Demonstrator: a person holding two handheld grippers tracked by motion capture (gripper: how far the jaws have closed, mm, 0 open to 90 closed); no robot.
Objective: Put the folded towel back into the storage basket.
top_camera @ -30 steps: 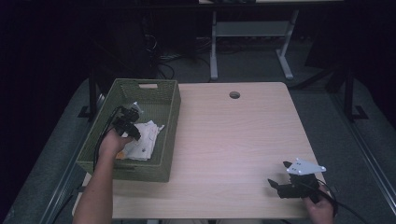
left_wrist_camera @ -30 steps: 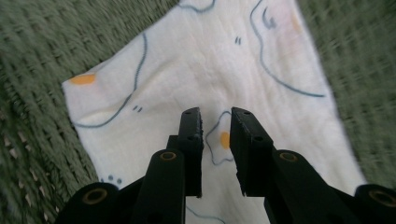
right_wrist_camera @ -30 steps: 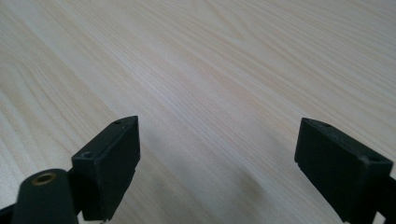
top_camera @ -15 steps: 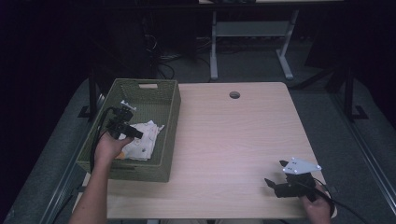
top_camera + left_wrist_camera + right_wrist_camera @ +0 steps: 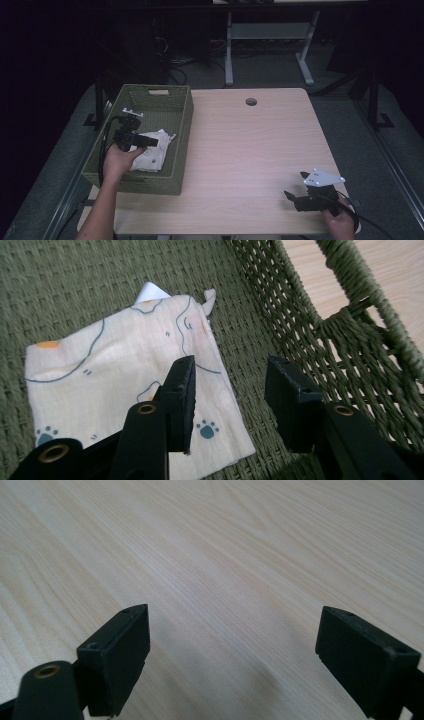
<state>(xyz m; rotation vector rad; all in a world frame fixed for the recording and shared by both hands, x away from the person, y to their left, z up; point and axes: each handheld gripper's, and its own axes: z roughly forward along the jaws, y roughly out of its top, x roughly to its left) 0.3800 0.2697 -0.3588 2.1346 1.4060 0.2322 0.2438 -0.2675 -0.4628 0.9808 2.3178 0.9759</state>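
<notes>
- Cloth (image 5: 125,390), a folded cream piece printed with paw marks, lay flat on the floor of the green woven basket (image 5: 180,107) at the left of the high view.
- In the left gripper view it sat just below and to the left of the fingers (image 5: 182,390), its long axis running from lower left to upper right, with one corner passing under the left finger.
- Left gripper (image 5: 148,142) hung over the cloth inside the basket, so the left hand was by far the nearer; the right gripper (image 5: 295,199) stood well apart at the lower right of the bench (image 5: 250,150).
- Left fingers stood partly spread, having just been opening, and nothing lay between them: the cloth appeared released and free of both pads, with the basket wall close on the right.
- Right fingers (image 5: 117,655) were spread wide over bare wood, holding and touching nothing.
- Judged from this, the cloth looked already set down, and the next move would likely be lifting the left gripper clear of the basket wall.
</notes>
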